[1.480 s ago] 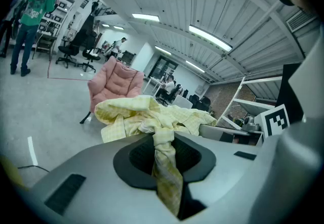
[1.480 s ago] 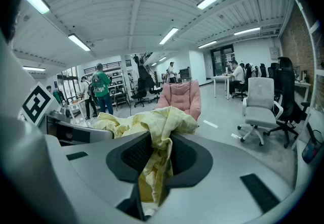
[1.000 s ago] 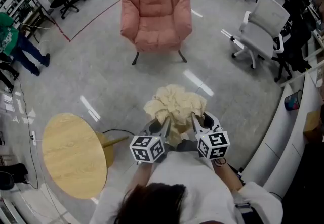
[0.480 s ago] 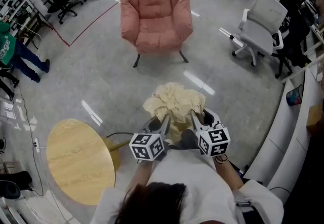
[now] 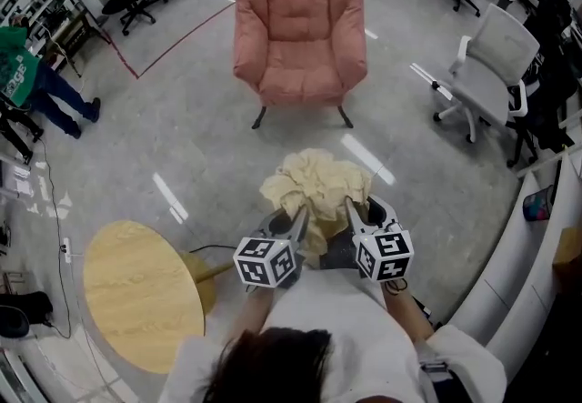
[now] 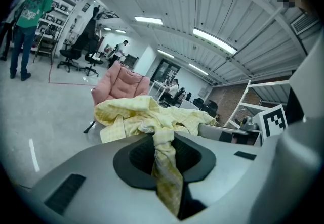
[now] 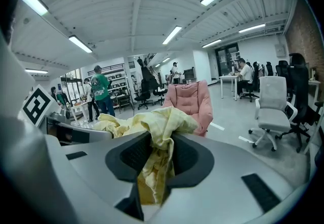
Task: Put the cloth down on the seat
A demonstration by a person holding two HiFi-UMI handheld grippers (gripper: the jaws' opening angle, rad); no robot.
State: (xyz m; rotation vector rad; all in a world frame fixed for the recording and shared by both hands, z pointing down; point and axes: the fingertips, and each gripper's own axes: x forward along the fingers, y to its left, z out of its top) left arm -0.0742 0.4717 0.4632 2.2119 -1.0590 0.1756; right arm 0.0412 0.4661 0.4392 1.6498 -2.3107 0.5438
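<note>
open office, glossy grey floor (image 5: 182, 146); tufted pink armchair (image 5: 300, 74) ahead, round wooden table (image 5: 136, 292) at left. left gripper (image 5: 297, 216) and right gripper (image 5: 349, 210) each clamp the crumpled pale-yellow cloth (image 5: 316, 187), held well apart from the armchair.

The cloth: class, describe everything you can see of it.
The cloth is pale yellow with a faint check and looks like thin soft fabric. It is crumpled into a loose bunch, held in the air above the grey floor. The left claw and the right claw each pinch a twisted fold of it, side by side; nothing else touches it. It is not yet on the pink armchair, which stands ahead, apart from it.
</note>
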